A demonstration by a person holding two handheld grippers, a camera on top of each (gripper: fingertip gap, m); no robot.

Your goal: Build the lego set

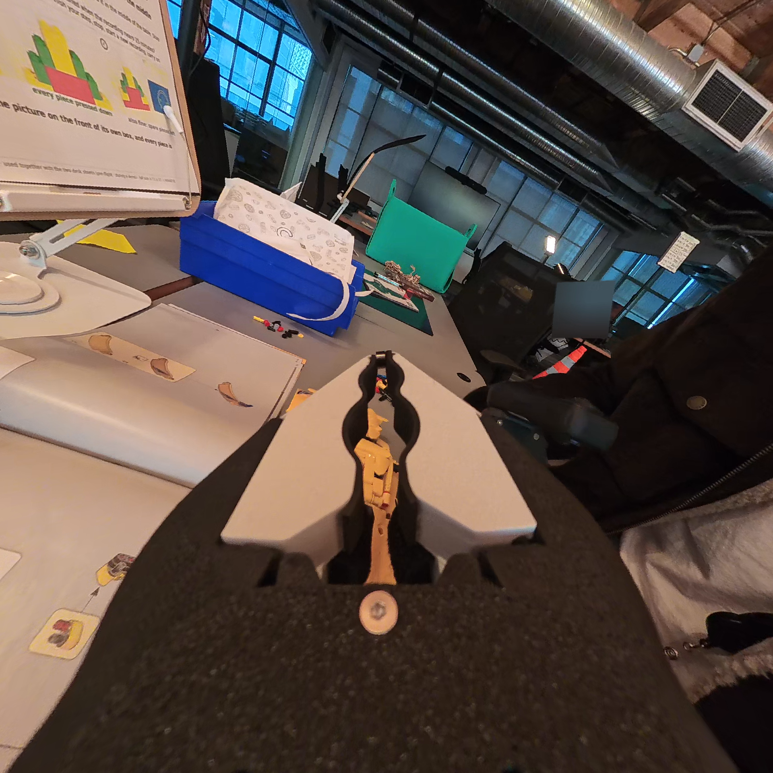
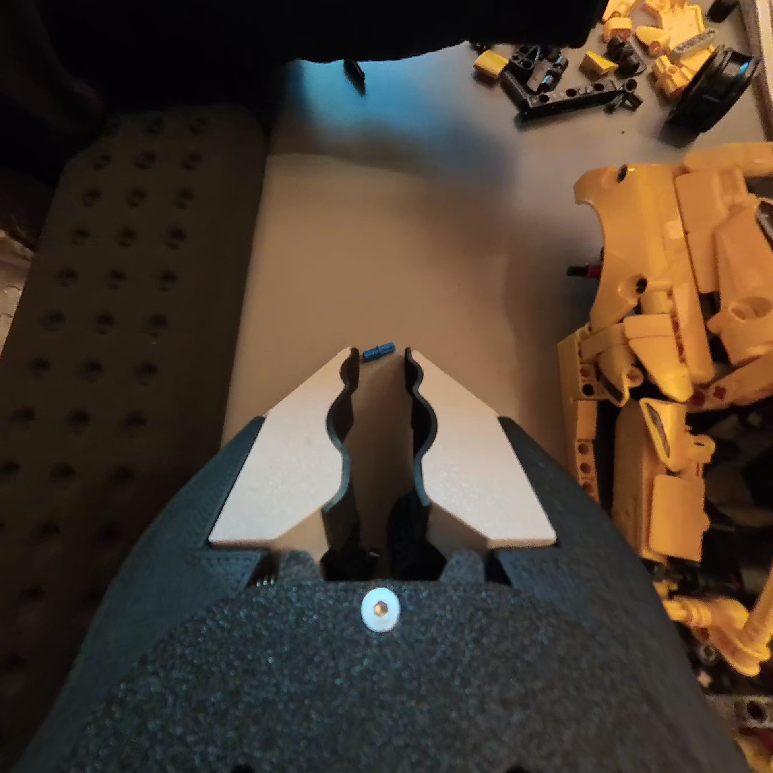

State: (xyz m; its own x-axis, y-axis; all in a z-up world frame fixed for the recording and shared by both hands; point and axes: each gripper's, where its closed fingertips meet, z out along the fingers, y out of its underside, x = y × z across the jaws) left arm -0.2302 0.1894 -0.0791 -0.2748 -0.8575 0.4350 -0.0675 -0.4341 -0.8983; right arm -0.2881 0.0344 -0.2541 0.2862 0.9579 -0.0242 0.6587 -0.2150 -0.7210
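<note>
Right wrist view looks down on the table (image 2: 376, 234), where a large yellow model (image 2: 677, 334) lies at the right, already well built up from panels and beams. Loose parts (image 2: 594, 67) and a black wheel (image 2: 711, 88) are scattered beyond it, so I judge the build is far along but unfinished. A small blue pin (image 2: 378, 351) lies on the table just past the tips of the right gripper (image 2: 380, 355), whose jaws stand narrowly apart and empty; picking it up looks like the step in hand. In the left wrist view, the left gripper (image 1: 382, 356) is closed at the tips on a tiny dark piece (image 1: 382, 355); I cannot tell what part it is. The model shows through the gap between its fingers, below. An open booklet (image 1: 167, 376) lies to the left, and a blue bin (image 1: 267, 272) sits farther back.
</note>
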